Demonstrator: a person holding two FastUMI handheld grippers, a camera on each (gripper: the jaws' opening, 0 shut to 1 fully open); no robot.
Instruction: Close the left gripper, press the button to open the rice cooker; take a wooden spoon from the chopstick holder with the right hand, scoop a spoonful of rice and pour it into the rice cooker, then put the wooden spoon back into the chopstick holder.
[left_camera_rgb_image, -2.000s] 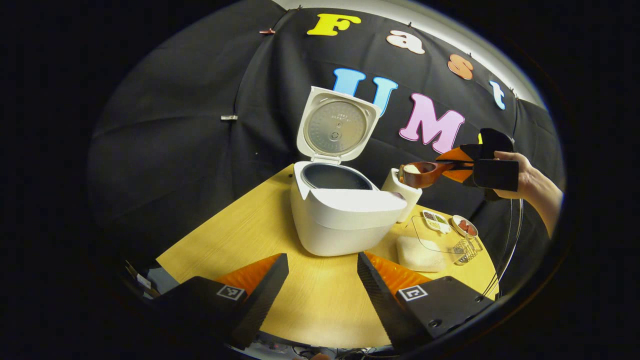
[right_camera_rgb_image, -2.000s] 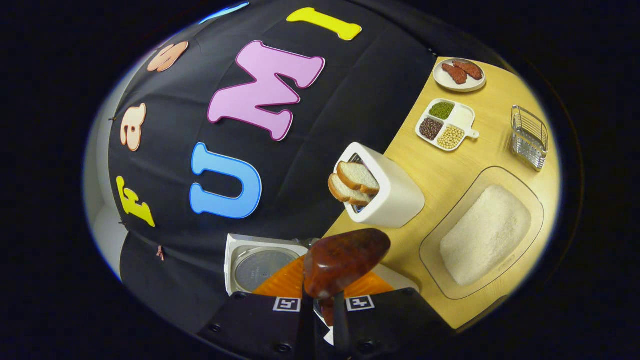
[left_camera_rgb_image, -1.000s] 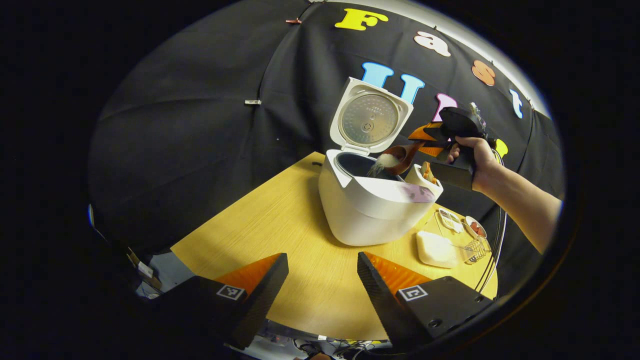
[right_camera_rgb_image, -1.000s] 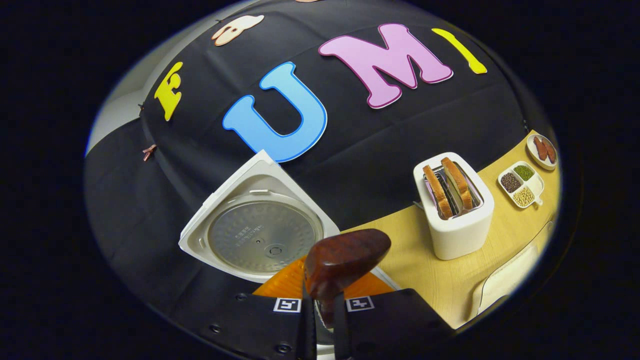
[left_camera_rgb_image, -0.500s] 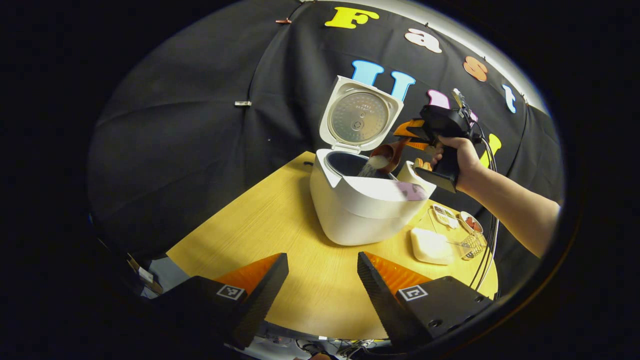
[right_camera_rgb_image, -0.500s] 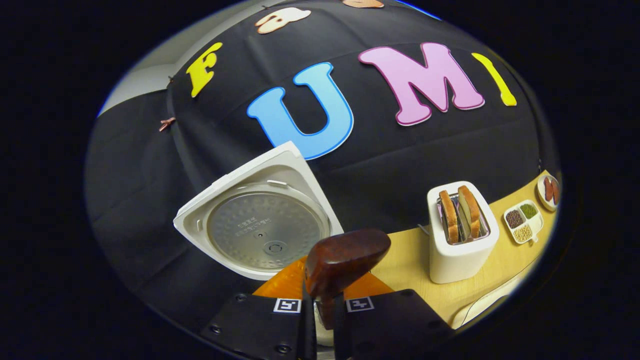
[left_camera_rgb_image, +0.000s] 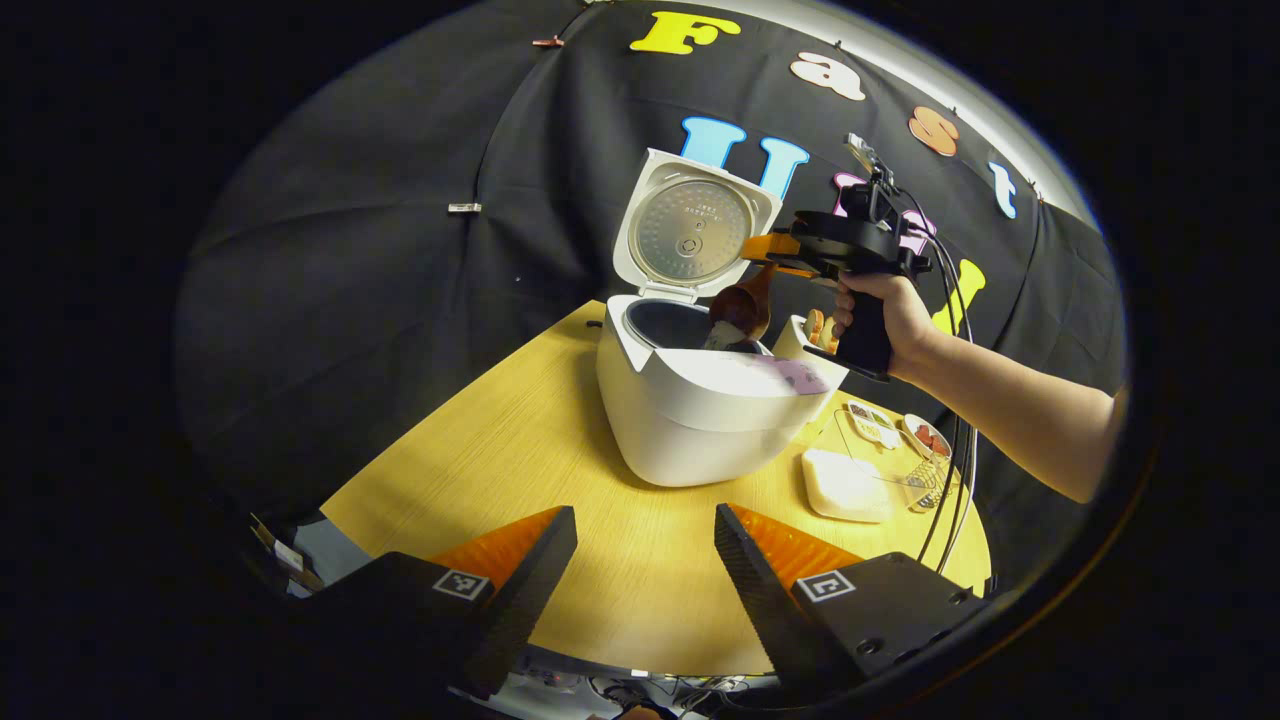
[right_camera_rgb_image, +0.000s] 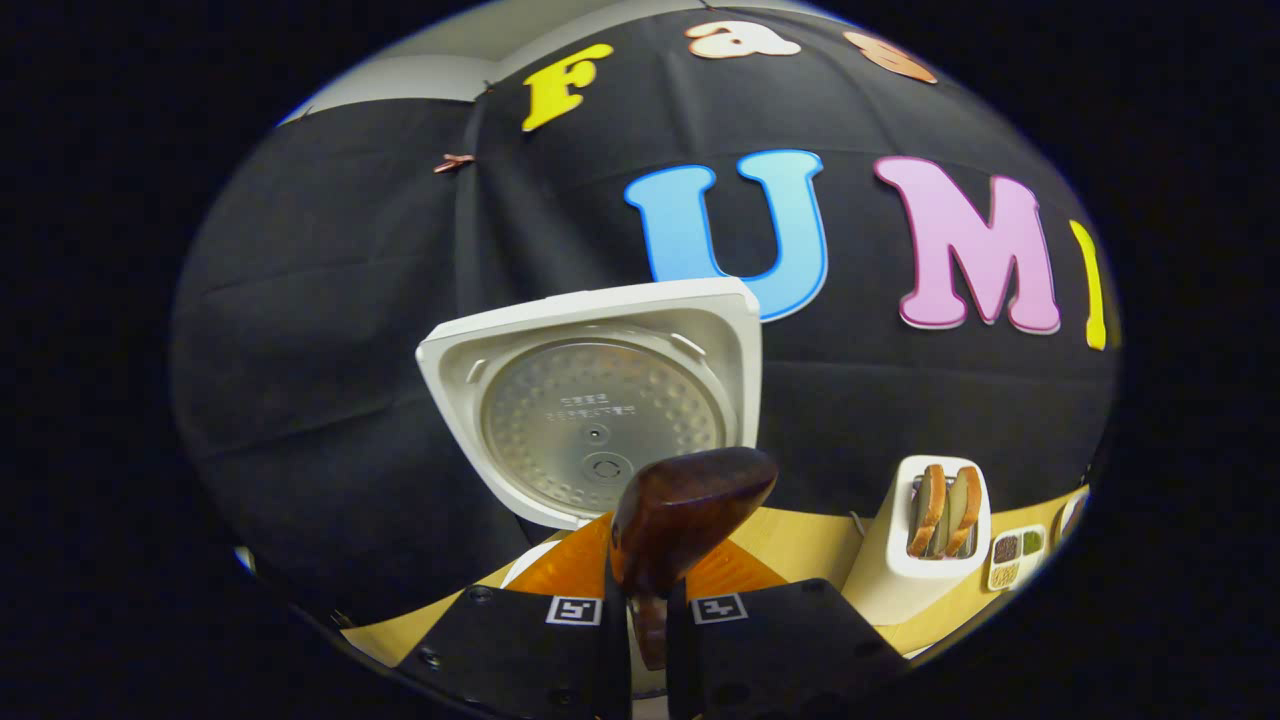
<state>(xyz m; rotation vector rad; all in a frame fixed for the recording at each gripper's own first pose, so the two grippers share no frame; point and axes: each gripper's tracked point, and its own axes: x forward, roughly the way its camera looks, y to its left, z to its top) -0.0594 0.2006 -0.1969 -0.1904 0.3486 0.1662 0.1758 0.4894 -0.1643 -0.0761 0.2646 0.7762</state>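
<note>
While the rice cooker (left_camera_rgb_image: 700, 400) stands lid-up on the surface (left_camera_rgb_image: 560, 480) | right gripper (right_camera_rgb_image: 648, 625) fingers clamp the wooden spoon (right_camera_rgb_image: 680, 520), tipped over the pot | left gripper (left_camera_rgb_image: 640, 560) fingers apart, idle | pour apparently finishing; spoon return to chopstick holder left.

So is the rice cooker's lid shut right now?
No, the rice cooker has its lid standing open, hinged upright behind the pot, with the wooden spoon tipped over the opening.
</note>
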